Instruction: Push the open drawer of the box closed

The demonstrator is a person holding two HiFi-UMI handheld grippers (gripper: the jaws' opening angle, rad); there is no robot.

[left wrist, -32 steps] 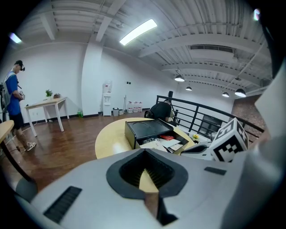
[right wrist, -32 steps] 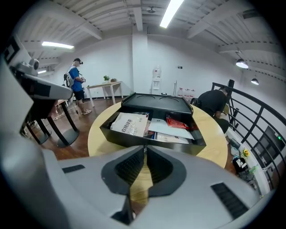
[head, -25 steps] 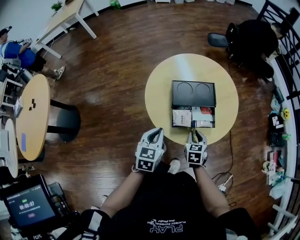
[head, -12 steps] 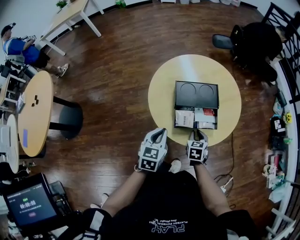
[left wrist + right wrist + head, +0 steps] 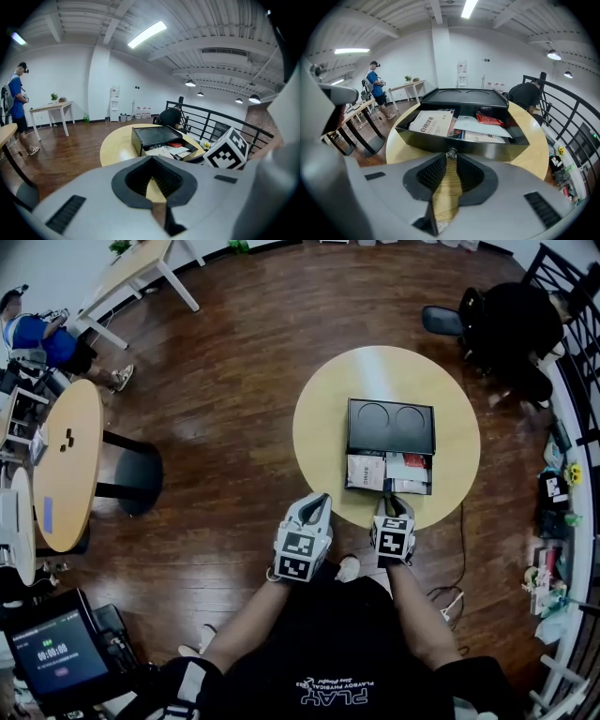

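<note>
Your right claw [image 5: 394, 503] has crept up to the drawer [image 5: 389, 473] front, jaws together (left claw [image 5: 318, 501] closed too); paper-filled, it should slide easily, so push squarely mid-front.

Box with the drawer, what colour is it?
Black; the box shows best in the right gripper view.

The head view looks steeply down from above the person onto the round pale wooden surface [image 5: 323, 399] and the dark plank floor [image 5: 216, 381]. The left hand-held gripper [image 5: 319, 500] view looks low from the surface's near left edge, facing far and right. The right hand-held gripper [image 5: 395, 502] view sits low, close against the open drawer [image 5: 487, 145] of the black rectangular box [image 5: 390, 427], which all three views share.
</note>
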